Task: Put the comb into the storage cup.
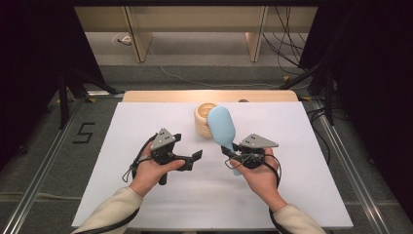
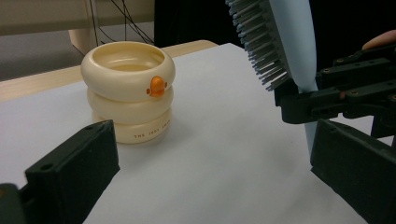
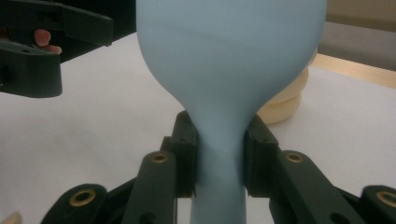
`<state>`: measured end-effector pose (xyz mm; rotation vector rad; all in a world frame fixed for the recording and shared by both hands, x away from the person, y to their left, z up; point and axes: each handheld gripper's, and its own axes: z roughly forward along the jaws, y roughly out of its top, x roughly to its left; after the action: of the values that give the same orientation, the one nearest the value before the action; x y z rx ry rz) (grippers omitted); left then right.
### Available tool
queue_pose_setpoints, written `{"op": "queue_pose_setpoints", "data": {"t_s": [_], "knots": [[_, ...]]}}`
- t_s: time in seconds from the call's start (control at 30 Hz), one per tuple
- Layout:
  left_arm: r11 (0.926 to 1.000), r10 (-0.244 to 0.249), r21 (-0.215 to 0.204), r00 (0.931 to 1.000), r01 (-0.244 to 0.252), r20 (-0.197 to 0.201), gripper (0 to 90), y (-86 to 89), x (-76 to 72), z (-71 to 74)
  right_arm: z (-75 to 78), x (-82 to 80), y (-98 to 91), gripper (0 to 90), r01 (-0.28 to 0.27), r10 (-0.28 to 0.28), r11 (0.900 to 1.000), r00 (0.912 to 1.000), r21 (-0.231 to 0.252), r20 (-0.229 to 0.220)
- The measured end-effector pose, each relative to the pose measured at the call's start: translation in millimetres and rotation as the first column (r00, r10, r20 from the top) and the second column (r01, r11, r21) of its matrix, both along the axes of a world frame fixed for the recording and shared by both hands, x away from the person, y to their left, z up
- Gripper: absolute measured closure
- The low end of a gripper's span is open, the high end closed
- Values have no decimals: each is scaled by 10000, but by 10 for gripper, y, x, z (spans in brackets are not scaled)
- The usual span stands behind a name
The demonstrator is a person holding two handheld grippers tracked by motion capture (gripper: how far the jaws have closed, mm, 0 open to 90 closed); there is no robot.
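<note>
A: We are pinching the brush (image 1: 222, 127) by its neck with the right tool (image 1: 233, 152), pads pressed on both sides of the handle, head up and tilted toward the far edge of the bench (image 1: 146, 204). It is hanging just in front of the cup (image 1: 203, 119), which is sitting near the middle of the far edge.

B: And our left tool (image 1: 194, 160) is standing spread, nothing between its jaws, close beside the brush handle.

A: That closeness is what we are worrying about. If we are bringing the left tool in to take the brush, its jaws could knock the handle sideways and twist it in the right grip.

B: The neck is smooth and tapered, so we are judging that a nudge could make it slide through the pads and drop onto the bench.

A: The head is also leaning over the cup. Swinging it forward carelessly, we could be tipping the cup toward the far edge.

B: And the bristles (image 2: 261, 51) are facing the left tool, so we might be catching them instead of the handle.
</note>
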<state>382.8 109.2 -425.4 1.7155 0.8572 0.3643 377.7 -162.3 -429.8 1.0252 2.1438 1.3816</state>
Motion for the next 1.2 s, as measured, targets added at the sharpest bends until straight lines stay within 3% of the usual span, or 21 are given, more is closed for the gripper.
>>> {"op": "queue_pose_setpoints", "data": {"t_s": [0.6,1.2], "knots": [[9994,-121,-330,9999,124,96,19,-126,81,115,-23,-2,42,706,-212,211,9997,9997,-91,-124],[9980,-331,-543,9993,338,144,22,-256,112,176,-1,-36,89,706,-270,271,9996,9996,-49,108]]}}
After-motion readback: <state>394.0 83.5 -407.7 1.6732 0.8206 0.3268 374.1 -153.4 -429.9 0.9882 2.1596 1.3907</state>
